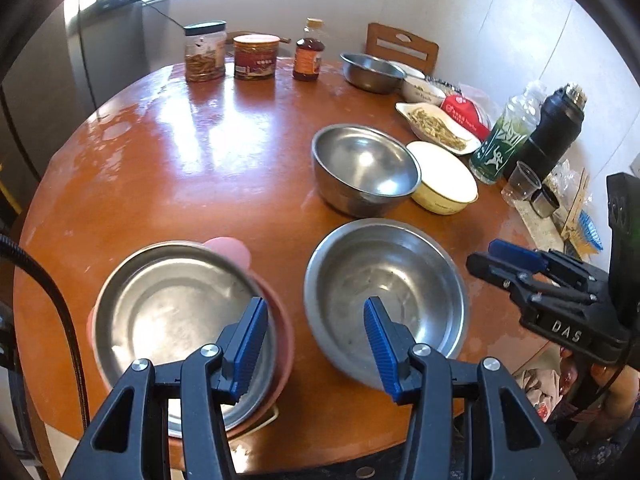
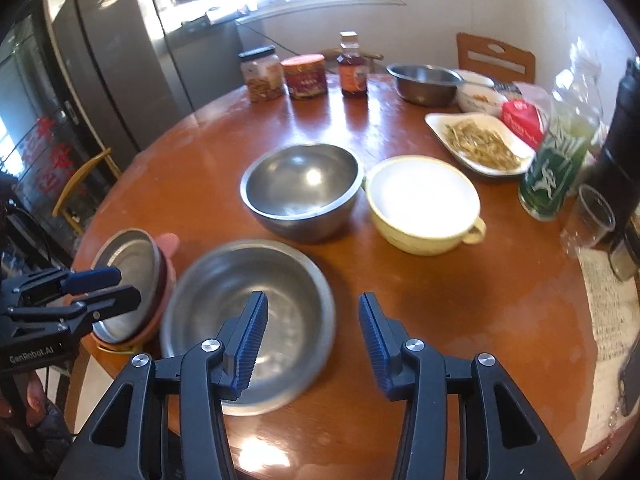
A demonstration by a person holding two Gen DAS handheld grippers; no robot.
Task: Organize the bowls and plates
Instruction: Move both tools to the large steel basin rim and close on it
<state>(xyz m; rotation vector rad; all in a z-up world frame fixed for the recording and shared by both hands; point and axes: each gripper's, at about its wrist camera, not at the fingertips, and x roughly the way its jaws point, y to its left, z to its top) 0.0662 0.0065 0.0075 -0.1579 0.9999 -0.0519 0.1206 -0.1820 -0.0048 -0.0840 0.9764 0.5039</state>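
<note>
A wide steel bowl [image 1: 384, 292] [image 2: 248, 312] sits near the table's front edge. To its left a shallow steel dish [image 1: 172, 312] [image 2: 132, 284] rests in a pink bowl [image 1: 232, 250]. Behind them stand a deeper steel bowl [image 1: 364, 168] [image 2: 300, 188] and a cream handled bowl [image 1: 444, 180] [image 2: 424, 204]. My left gripper [image 1: 316, 344] [image 2: 124, 284] hovers open over the gap between dish and wide bowl, holding nothing. My right gripper [image 2: 312, 340] [image 1: 484, 258] is open above the wide bowl's right rim, also holding nothing.
The round brown table [image 1: 240, 160] carries two jars [image 1: 205, 52], a sauce bottle [image 1: 309, 52], another steel bowl [image 1: 372, 70], a white dish of dried fish [image 2: 480, 144], a green bottle [image 2: 556, 160], a black flask [image 1: 556, 132] and a plastic cup [image 2: 592, 216]. A chair [image 2: 496, 58] stands behind.
</note>
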